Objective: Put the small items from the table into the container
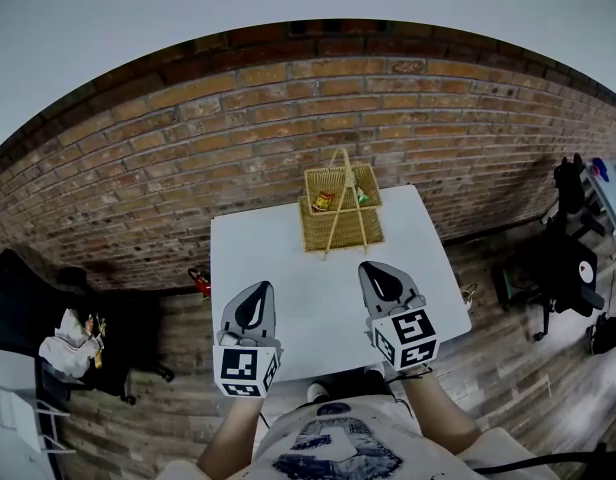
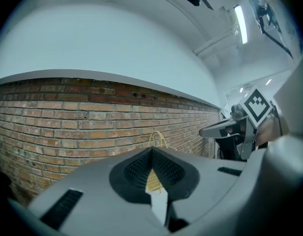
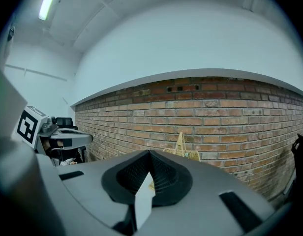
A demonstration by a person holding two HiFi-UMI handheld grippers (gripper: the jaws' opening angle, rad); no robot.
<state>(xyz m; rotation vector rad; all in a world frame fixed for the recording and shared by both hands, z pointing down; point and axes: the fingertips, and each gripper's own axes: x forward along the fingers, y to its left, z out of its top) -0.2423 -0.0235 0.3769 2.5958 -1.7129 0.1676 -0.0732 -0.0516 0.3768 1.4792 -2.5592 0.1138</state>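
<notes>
Head view, worktop: a white square worktop (image 1: 288, 258) stands against a red brick wall (image 1: 138, 168).
Head view, container: a woven straw basket with a tall looped handle (image 1: 340, 213) sits at the worktop's 12 o'clock edge. Small red, yellow and green items (image 1: 324, 201) lie inside it.
Head view, tools: the left hand-held gripper (image 1: 258, 290) hangs over the worktop at 7 o'clock and the right hand-held gripper (image 1: 380, 271) at 5 o'clock. Both are well apart from the basket.
Left gripper view: the left hand-held gripper (image 2: 152, 151) has its jaws pressed together, holding nothing. The basket (image 2: 157, 137) shows just past the tips, and the right hand-held gripper (image 2: 225, 129) is at 3 o'clock.
Right gripper view: the right hand-held gripper (image 3: 149, 156) has its jaws closed tight, empty. The basket (image 3: 183, 151) is at 1 o'clock and the left hand-held gripper (image 3: 68, 137) at 9 o'clock.
</notes>
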